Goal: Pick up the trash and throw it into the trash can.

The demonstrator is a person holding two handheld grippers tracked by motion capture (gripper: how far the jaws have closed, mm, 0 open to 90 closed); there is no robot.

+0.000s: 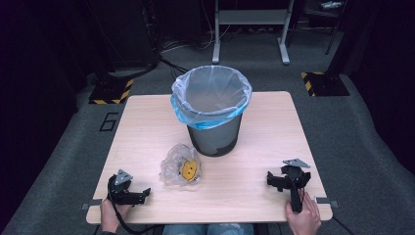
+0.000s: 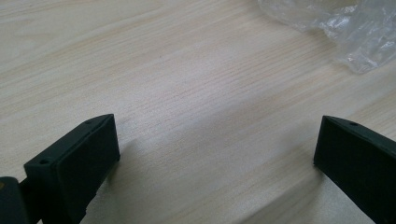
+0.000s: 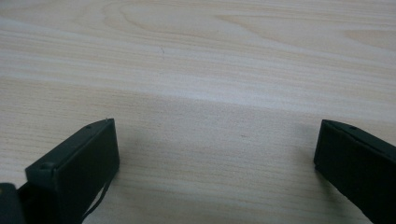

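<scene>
- Likely step: bin the crumpled plastic wrapper (image 1: 180,166). Pinch a firm fold, lift clear over the rim.
- Left claw (image 1: 138,194) wide, empty, on desk (image 1: 254,161); wrapper at its 1 o'clock, near.
- Right claw (image 1: 275,180) wide, empty; wrapper at its 9 o'clock, well apart.
- Lined trash bin (image 1: 211,108) at wrapper's 1 o'clock, just beside.

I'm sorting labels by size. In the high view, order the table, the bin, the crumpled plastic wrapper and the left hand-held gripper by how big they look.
1. table
2. bin
3. crumpled plastic wrapper
4. left hand-held gripper, close to the wrapper in size, so that last pair is unsure.
</scene>
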